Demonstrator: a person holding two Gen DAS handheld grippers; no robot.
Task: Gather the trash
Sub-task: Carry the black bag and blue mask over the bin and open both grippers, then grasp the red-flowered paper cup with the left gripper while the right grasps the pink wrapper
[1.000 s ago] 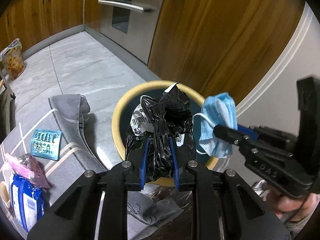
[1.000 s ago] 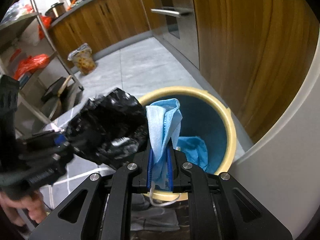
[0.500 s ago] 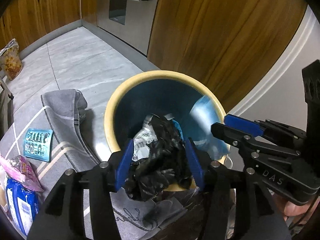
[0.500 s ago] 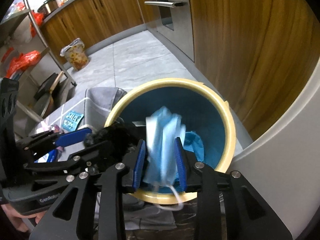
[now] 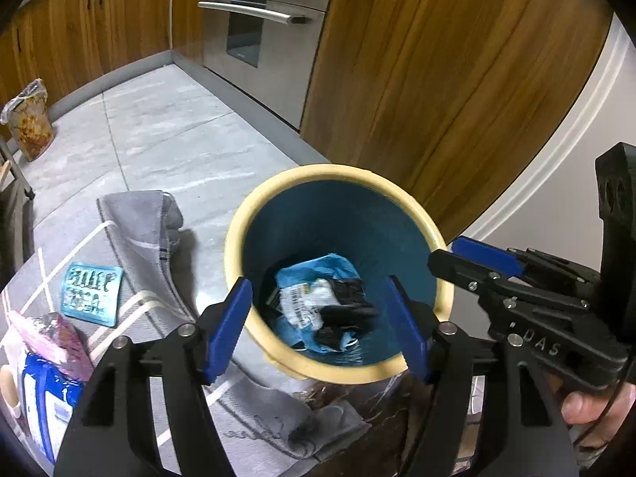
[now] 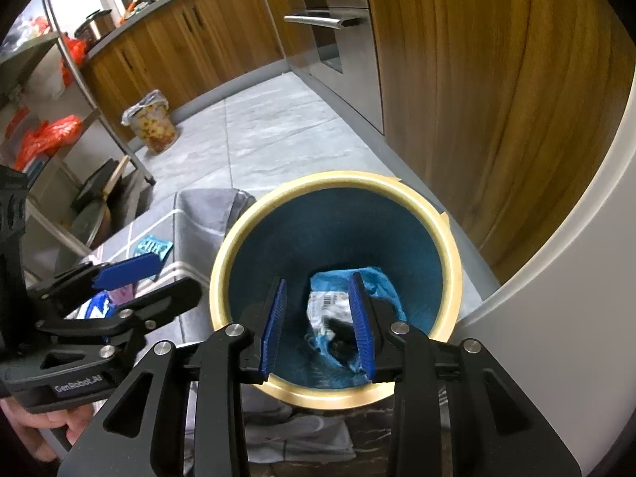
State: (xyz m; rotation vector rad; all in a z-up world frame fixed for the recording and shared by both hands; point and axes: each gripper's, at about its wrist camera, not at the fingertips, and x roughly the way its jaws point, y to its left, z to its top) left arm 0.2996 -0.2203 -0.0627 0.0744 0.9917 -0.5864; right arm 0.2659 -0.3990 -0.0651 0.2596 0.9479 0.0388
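A round bin with a cream rim [image 5: 238, 234] [image 6: 222, 262] and blue inside stands on the floor below both grippers. At its bottom lie a crumpled black bag [image 5: 346, 310] [image 6: 342, 344] with a white label and blue face masks [image 5: 318, 268] [image 6: 377, 284]. My left gripper [image 5: 320, 326] is open and empty over the near rim. My right gripper [image 6: 318, 318] is open and empty above the bin's mouth. The right gripper shows in the left wrist view [image 5: 473, 262], and the left one in the right wrist view [image 6: 131, 274].
A grey cloth [image 5: 139, 218] covers the surface to the left, with a teal blister pack [image 5: 93, 286], a pink wrapper [image 5: 51, 334] and a blue packet [image 5: 43, 401] on it. Wooden cabinets [image 5: 437, 79] and an oven [image 5: 270, 20] stand behind. A white curved wall [image 6: 556, 318] is at the right.
Both grippers opened. The black bag fell from the left one and the blue mask from the right one into the bin.
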